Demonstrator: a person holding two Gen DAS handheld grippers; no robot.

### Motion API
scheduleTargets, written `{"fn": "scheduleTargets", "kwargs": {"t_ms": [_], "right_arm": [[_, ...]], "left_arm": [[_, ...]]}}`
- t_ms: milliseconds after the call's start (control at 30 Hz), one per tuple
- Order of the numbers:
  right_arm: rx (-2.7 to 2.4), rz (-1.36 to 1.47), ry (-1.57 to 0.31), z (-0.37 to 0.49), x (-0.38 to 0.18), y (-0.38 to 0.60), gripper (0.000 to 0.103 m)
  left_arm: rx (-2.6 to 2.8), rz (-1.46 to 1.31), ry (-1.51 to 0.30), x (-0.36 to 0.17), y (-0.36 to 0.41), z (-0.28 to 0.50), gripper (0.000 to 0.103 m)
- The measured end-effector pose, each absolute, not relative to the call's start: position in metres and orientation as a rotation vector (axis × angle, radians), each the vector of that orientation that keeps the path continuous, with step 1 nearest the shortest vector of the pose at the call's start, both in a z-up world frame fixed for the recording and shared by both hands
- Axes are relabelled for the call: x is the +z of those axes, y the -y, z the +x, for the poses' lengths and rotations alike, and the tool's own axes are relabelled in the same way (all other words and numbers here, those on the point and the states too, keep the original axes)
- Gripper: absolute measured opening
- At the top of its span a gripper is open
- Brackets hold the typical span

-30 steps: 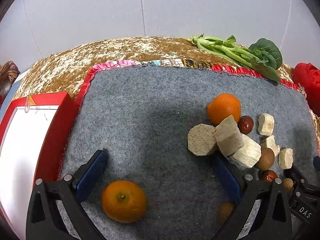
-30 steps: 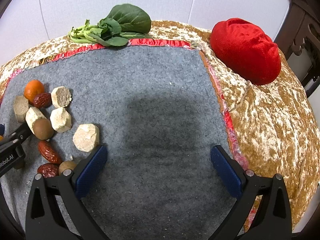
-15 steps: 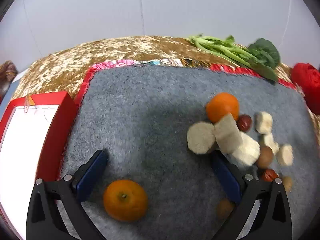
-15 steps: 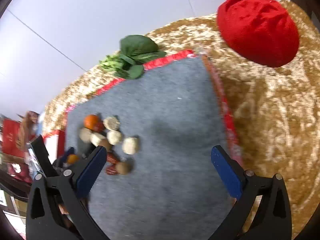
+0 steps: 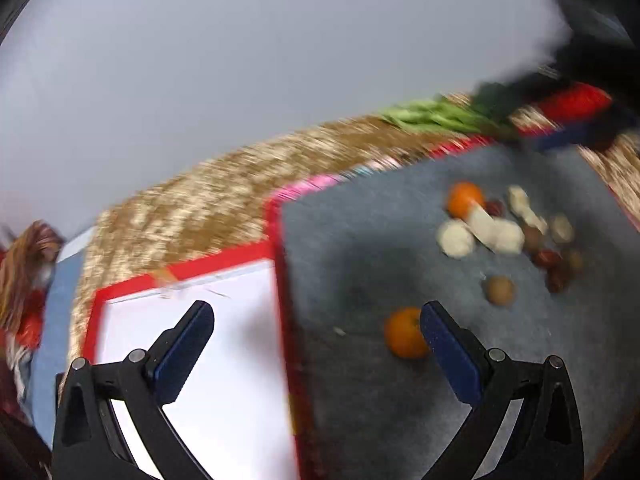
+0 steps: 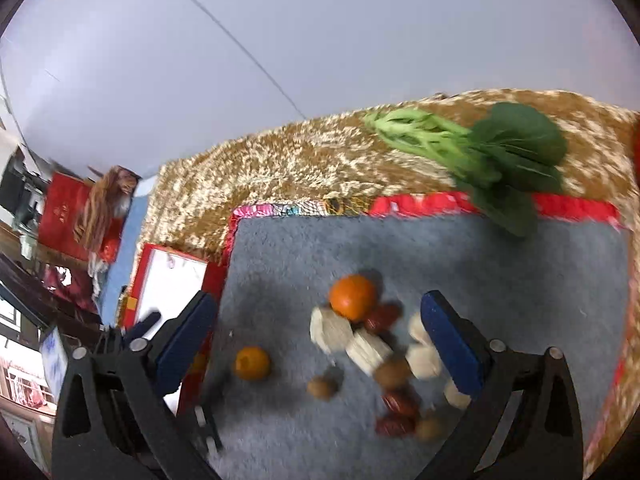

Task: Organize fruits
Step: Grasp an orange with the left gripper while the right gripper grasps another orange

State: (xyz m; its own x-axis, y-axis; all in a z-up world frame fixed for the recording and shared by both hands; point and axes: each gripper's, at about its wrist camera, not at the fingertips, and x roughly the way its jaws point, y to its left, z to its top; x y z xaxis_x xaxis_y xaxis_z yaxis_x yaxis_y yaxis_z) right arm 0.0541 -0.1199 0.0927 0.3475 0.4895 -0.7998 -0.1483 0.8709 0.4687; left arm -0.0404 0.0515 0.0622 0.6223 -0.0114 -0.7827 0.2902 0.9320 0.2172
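Where grey felt shows, two glossy oranges (image 6: pixel 353 296) (blurred), apart.

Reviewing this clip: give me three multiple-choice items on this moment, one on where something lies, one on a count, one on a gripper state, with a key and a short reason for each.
1. Where do the leafy greens lie?
A. inside the red-rimmed tray
B. at the far edge of the grey mat, partly on the gold cloth
C. between the right gripper's fingers

2. How many oranges are on the grey mat?
A. one
B. two
C. four

3. What state is the left gripper in?
A. open, holding nothing
B. shut on an orange
C. shut on a date

Key: B, the leaves overlap the mat's red border and the gold cloth; B, the far orange and the near orange show; A, its fingers stand wide apart with only the red-rimmed tray and mat behind them.
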Motion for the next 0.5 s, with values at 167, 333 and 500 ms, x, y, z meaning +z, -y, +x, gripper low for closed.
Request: {"fn": "scheduleTargets", "kwargs": {"t_ms": [167,333,500], "right_arm": [[0.356,0.349,-1.246,0.075,0.057,0.112,0.085],[0.321,0.333,-1.315,0.079,0.033,0.116,0.079],[0.334,0.289,-1.333,0.069,0.032,0.1,0.066]], "left_arm": [[-0.31,0.401,-0.904,0.06,-0.038,-0.051,0.103],[-0.305,0.31,-0.875,0.077,-0.057,-0.048,0.103],[-0.321,0.26,-0.929,0.069,-0.057,-0.043,0.098]]}}
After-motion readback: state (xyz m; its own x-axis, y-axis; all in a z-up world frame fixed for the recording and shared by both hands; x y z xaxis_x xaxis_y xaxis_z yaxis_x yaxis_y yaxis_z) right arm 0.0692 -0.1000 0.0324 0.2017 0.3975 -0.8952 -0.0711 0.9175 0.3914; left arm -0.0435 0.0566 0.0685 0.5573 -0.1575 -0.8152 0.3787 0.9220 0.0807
